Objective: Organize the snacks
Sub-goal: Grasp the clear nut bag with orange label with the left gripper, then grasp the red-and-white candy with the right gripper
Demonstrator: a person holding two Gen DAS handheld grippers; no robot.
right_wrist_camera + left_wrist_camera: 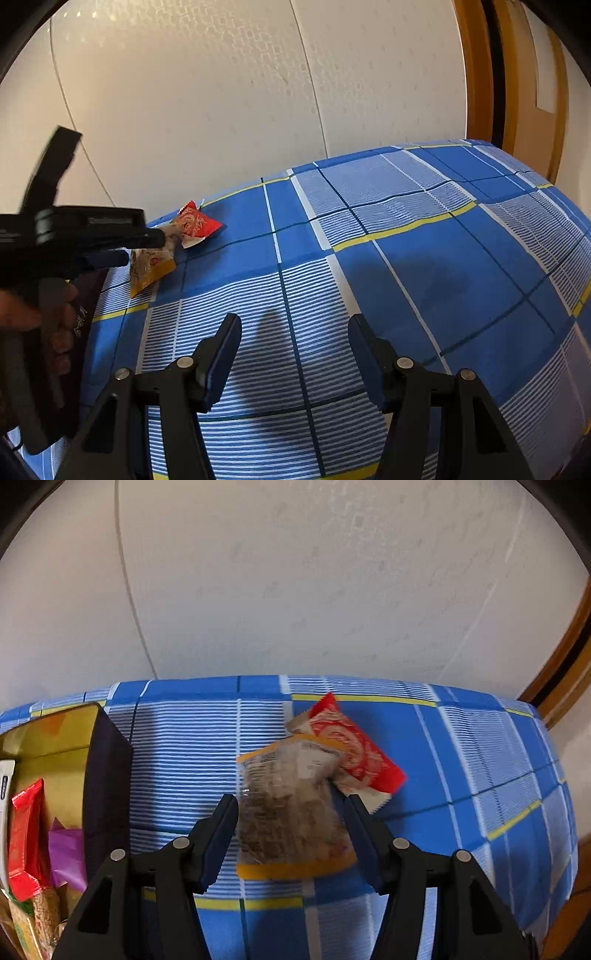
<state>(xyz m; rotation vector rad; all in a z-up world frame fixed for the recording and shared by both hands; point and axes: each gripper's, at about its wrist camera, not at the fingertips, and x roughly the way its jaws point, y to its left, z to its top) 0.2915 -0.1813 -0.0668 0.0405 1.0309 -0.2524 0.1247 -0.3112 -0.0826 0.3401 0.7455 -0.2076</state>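
Your left claw (291, 827) is spread wide over the clear packet with orange ends (291, 808), a finger on either side, and the pads do not look to be pressing on it yet; I judge you have lined it up for a pick. That packet lies on the blue checked cloth (461, 775) covering the surface, overlapping a red packet (354, 749) behind it. These two are the only loose snacks in view, well apart from the gold-lined box (55, 753) at the left, where a red wrapper (26, 830) and a purple one (68, 853) already sit, so the box is probably the destination. Your right claw (295, 354) hangs about half open over bare cloth with nothing in it, likely waiting its turn. Printing on the packets is too blurred to read; the pale characters on the box's dark side (82, 321) cannot be made out either.
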